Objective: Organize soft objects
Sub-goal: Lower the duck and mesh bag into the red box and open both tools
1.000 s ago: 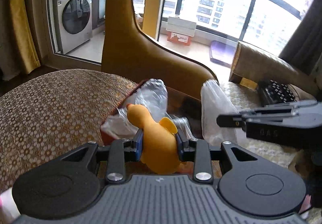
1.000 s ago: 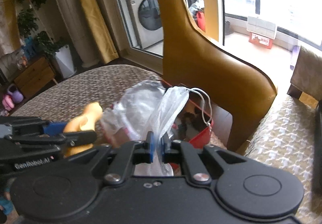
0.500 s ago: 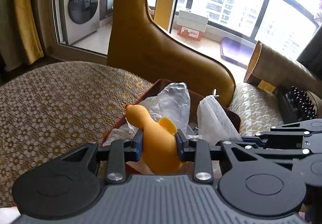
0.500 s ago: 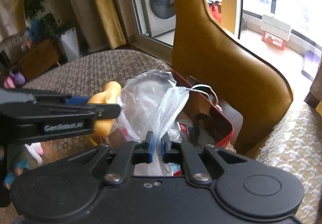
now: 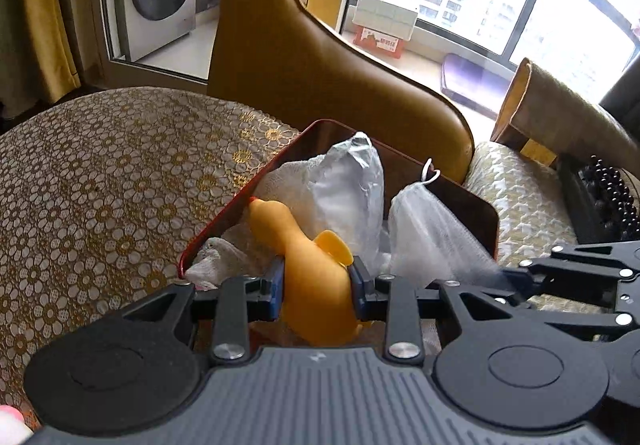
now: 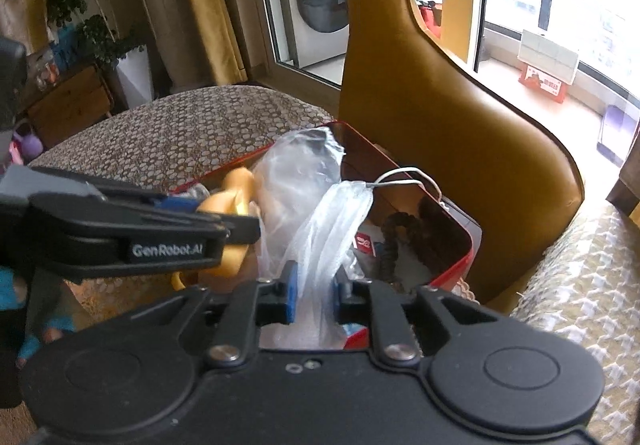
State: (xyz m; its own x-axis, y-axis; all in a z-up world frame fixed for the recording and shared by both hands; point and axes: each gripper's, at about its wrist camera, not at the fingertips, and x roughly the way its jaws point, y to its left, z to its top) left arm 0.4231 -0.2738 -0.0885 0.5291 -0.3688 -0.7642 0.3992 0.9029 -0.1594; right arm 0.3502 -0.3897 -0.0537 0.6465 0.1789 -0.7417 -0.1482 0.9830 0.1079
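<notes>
My left gripper (image 5: pixel 318 279) is shut on a yellow rubber duck (image 5: pixel 312 265) and holds it over the near left corner of a red box (image 5: pixel 240 201). My right gripper (image 6: pixel 314 293) holds a white mesh bag (image 6: pixel 332 229) with a white string loop over the same red box (image 6: pixel 460 261); its jaws stand a little apart around the mesh. The mesh bag (image 5: pixel 428 241) also shows in the left wrist view. A clear plastic bag (image 5: pixel 348 189) stands in the box. The duck (image 6: pixel 232 205) shows in the right wrist view behind the left gripper.
The box sits on a round table with a gold floral cloth (image 5: pixel 100 185). A tan leather chair back (image 5: pixel 320 65) rises behind the box. A patterned seat cushion (image 5: pixel 520 197) lies to the right. A dark coiled item (image 6: pixel 400 237) lies inside the box.
Both grippers have moved forward and down over the red box with their loads. The right gripper's jaws have spread a little around the mesh bag.
</notes>
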